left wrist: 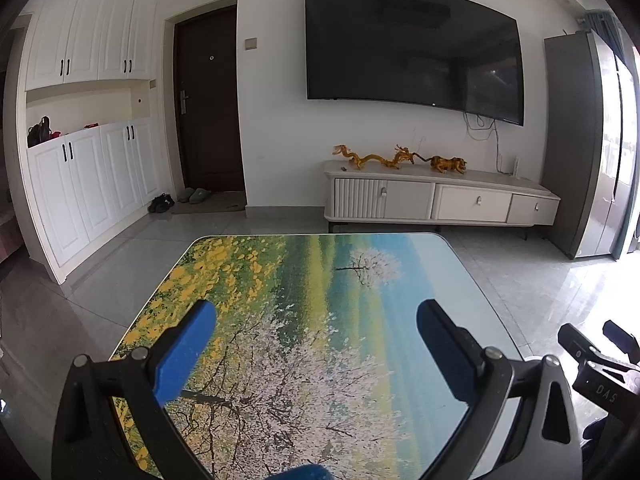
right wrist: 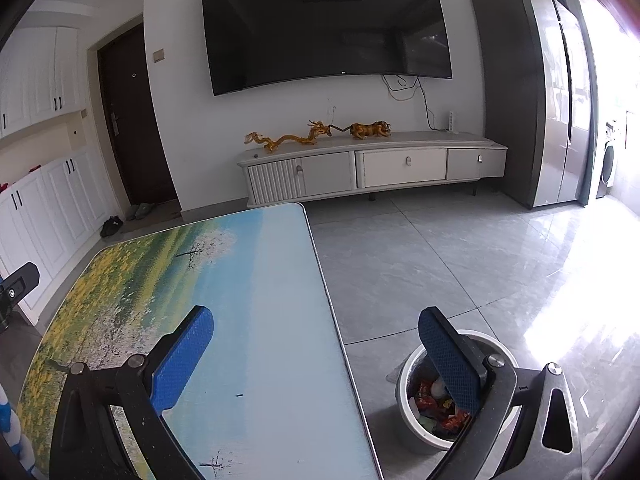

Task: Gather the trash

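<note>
My left gripper [left wrist: 316, 314] stands wide open over the table [left wrist: 280, 280], whose top is printed with a flowery landscape. Nothing lies between its blue fingers [left wrist: 188, 352]. My right gripper [right wrist: 316, 320] is also open and empty, and it straddles the right edge of the table [right wrist: 260, 280]. Its right finger [right wrist: 448, 360] hangs above a white trash bin [right wrist: 404, 380] on the floor. Colourful wrappers [right wrist: 430, 404] lie inside the bin. No loose trash shows on the table top in either view.
Grey tiled floor [right wrist: 440, 260] surrounds the table. A low white TV cabinet [left wrist: 440, 200] with golden figurines stands against the far wall under a large TV [left wrist: 412, 48]. White cupboards [left wrist: 88, 184] line the left, and a grey fridge [right wrist: 532, 100] stands at the right.
</note>
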